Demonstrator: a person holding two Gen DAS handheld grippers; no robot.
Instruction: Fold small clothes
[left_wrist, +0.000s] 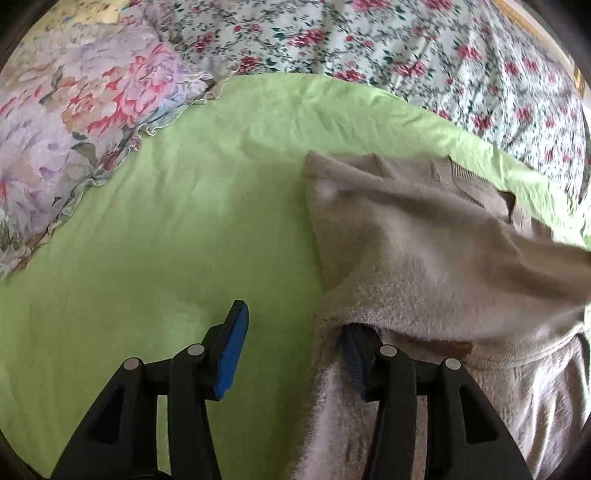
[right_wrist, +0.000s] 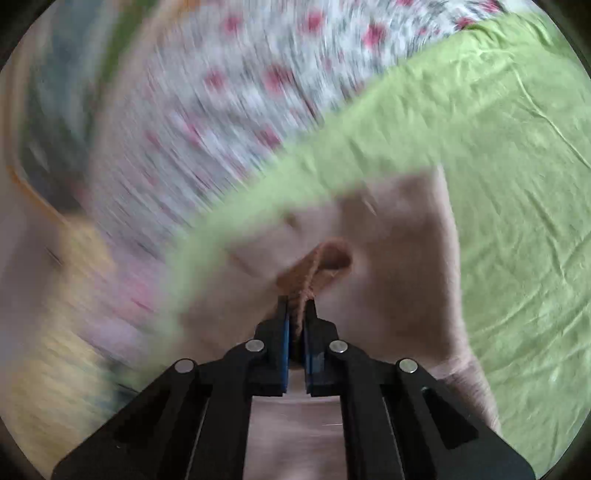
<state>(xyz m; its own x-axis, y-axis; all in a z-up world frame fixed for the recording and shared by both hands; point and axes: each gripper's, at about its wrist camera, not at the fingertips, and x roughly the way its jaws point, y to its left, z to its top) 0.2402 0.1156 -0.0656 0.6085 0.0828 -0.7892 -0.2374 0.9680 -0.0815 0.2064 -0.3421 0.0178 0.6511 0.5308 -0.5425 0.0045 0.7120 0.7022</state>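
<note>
Right hand-held gripper (right_wrist: 296, 301) pinches beige garment (right_wrist: 388, 258); left hand-held gripper (left_wrist: 295, 328) gapes, apparently under its edge.

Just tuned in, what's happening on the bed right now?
A person with two handheld tools is folding a beige fuzzy garment on a green sheet. The right tool is shut on a brownish edge of the garment. The left tool is open, one finger bare over the sheet, the other under the fabric.

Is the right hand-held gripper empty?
No, the right hand-held gripper is shut on a brownish fold of the beige garment, which sticks out between its blue pads.
</note>
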